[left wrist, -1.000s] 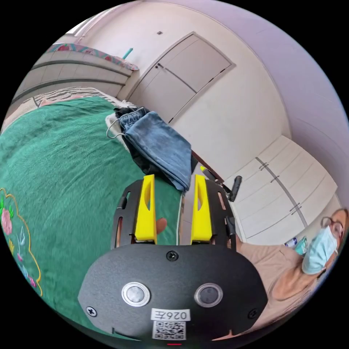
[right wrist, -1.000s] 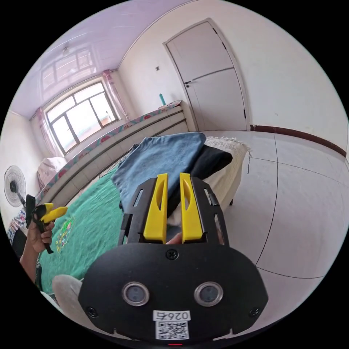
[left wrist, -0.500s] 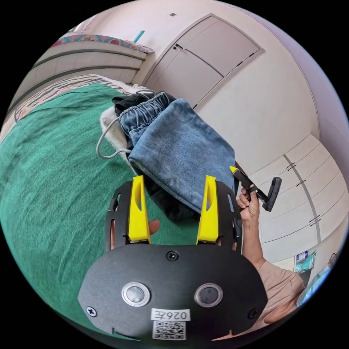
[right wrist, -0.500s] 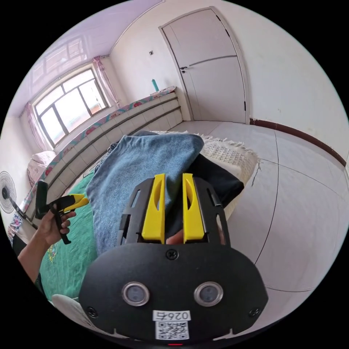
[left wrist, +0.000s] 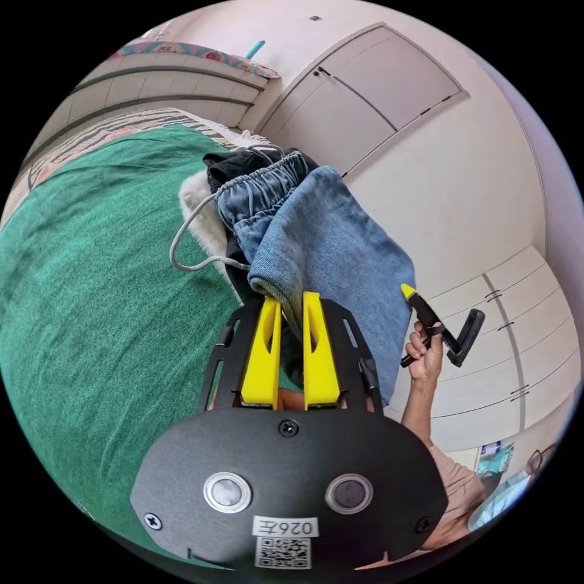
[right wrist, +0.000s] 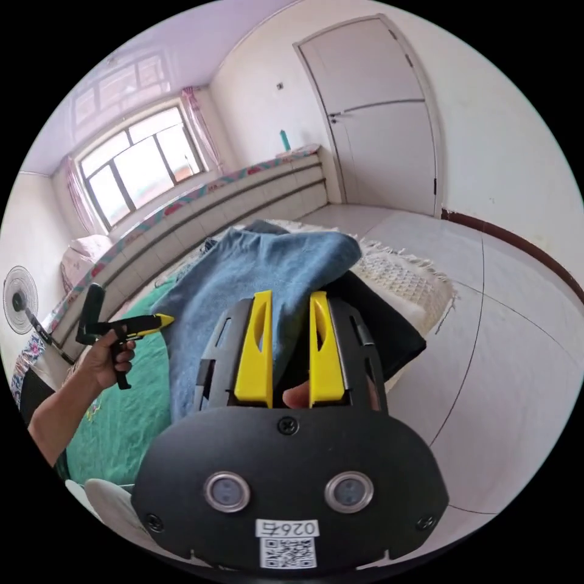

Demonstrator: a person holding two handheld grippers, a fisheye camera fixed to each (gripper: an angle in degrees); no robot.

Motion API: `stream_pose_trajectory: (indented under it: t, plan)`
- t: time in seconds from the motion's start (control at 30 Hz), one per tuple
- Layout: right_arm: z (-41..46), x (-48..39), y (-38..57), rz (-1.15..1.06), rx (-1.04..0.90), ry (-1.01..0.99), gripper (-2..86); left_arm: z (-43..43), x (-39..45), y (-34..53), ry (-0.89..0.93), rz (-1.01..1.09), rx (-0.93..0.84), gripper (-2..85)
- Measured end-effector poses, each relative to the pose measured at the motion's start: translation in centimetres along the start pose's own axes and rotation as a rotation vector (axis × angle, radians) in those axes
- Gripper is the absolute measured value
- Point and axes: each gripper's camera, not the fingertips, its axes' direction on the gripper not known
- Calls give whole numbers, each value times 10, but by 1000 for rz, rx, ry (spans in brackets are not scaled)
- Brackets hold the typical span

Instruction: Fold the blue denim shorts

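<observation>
The folded blue denim shorts [left wrist: 328,243] lie on a black garment [left wrist: 234,164] at the edge of a green blanket [left wrist: 91,255], elastic waistband at the far end. My left gripper [left wrist: 291,297] is shut on the shorts' near folded edge, which bunches up between the yellow jaws. In the right gripper view the shorts [right wrist: 255,267] drape toward my right gripper [right wrist: 291,296]. Its jaws stand a little apart, with denim and dark cloth showing in the gap. The left gripper [right wrist: 163,319] touches the shorts' left edge there. A hand holds the right gripper [left wrist: 406,291] at the shorts' other edge.
A grey drawstring [left wrist: 182,243] loops onto the blanket. A white fringed cloth [right wrist: 401,280] lies under the black garment [right wrist: 377,328]. Tiled floor [right wrist: 505,340] and a closed door [right wrist: 377,121] lie beyond. A fan [right wrist: 21,301] stands by the window; wardrobe doors [left wrist: 486,340] are behind the person.
The left jaws, wide apart half a second ago, have come together on the shorts' near edge, which now bunches upward. The right jaws have spread slightly.
</observation>
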Motion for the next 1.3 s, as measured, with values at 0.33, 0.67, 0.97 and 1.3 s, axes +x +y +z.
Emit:
stream_pose_trajectory:
  t: [0.33,0.67,0.97,1.3]
  plan:
    - [-104,-138,15,-184,241,-180,-11,-95,9,83,271,110,151,45]
    - [-228,-418,29,-548,298,-527,-11,-409,30,333,257,342,530,45]
    - [-286,-711,121,-774,175,-1072,-11,-660,101,676,-121,426,888,44]
    - [-89,-850,268,-620,-427,-1046,2,-565,3,740,-76,240,648,50]
